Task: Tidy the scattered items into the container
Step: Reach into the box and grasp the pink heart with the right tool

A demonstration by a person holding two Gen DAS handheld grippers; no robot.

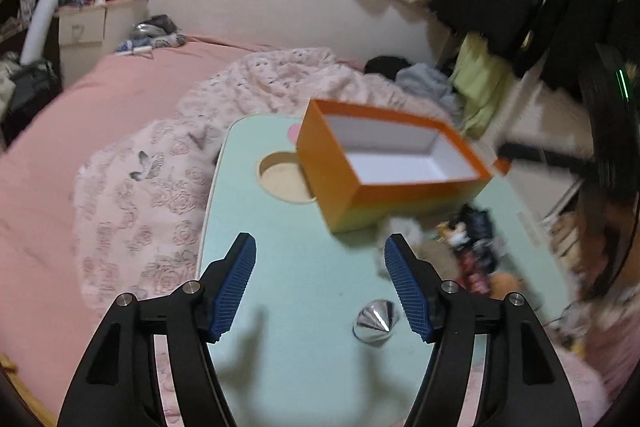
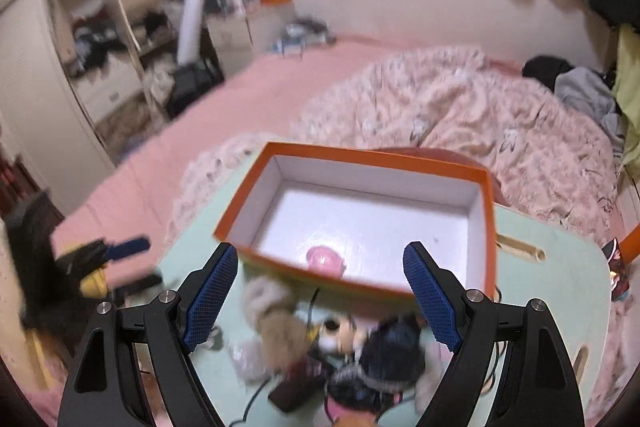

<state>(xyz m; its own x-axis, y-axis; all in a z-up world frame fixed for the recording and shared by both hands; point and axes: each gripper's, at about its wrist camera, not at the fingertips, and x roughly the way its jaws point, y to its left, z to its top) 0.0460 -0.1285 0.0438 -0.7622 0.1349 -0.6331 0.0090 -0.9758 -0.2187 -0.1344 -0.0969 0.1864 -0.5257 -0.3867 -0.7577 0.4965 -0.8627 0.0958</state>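
orange box on mint desk, one pink item inside. soft toy pile just beside its near wall. left hand-held gripper and right hand-held gripper: jaws wide, empty.

No legible text, label, brand, number or sign appears in either wrist view; the orange box is unmarked, and the distant shelf items are too blurred.
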